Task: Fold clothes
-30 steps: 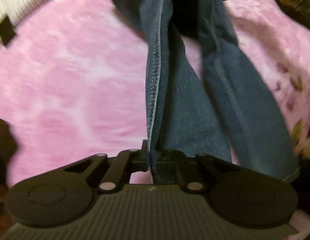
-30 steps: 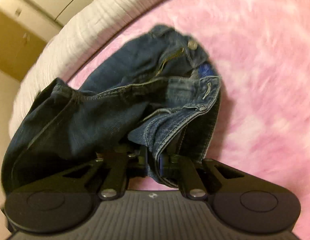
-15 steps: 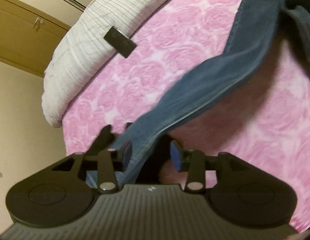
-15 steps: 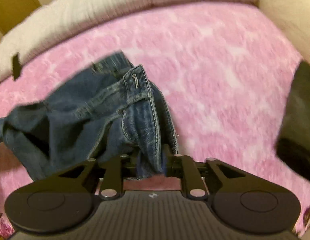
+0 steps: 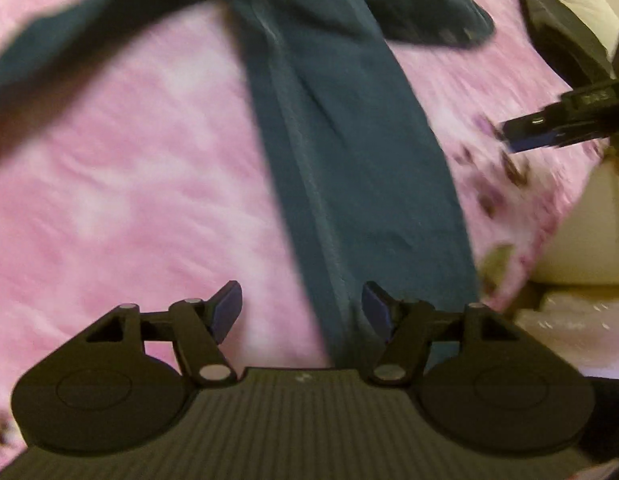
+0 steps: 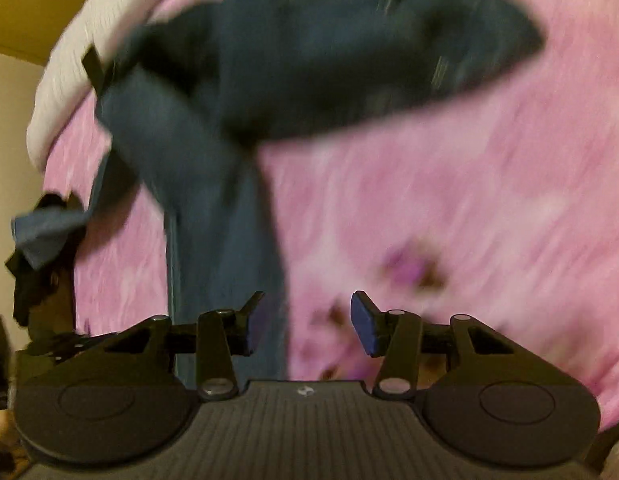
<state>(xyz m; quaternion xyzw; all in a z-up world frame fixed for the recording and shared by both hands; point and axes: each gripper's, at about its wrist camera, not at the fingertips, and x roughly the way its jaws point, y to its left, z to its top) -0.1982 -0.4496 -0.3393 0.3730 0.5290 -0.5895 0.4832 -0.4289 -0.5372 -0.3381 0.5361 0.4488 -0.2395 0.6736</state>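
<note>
Blue jeans (image 5: pixel 349 140) lie spread on the pink rose bedspread (image 5: pixel 129 160), blurred by motion. One leg runs down under my left gripper (image 5: pixel 301 308), whose jaws are opening; the denim shows in the gap, but the blue pads do not press on it. In the right wrist view the waist part of the jeans (image 6: pixel 349 40) lies at the top and a leg trails down past the left finger. My right gripper (image 6: pixel 309 324) is also opening, with only bedspread (image 6: pixel 469 200) between its pads. One of its fingers (image 5: pixel 533 132) reaches in at the right edge of the left wrist view.
A white quilt (image 6: pixel 65 72) lies along the far edge of the bed, with a wooden cupboard (image 6: pixel 25 4) behind it. The bed's edge and a cream surface (image 5: pixel 589 220) are at the right of the left wrist view. A dark shape (image 6: pixel 41 272) sits at the left edge.
Both grippers, shut on denim a second ago, have spread their jaws and let the jeans go. The jeans now lie on the bedspread, and both views have swung.
</note>
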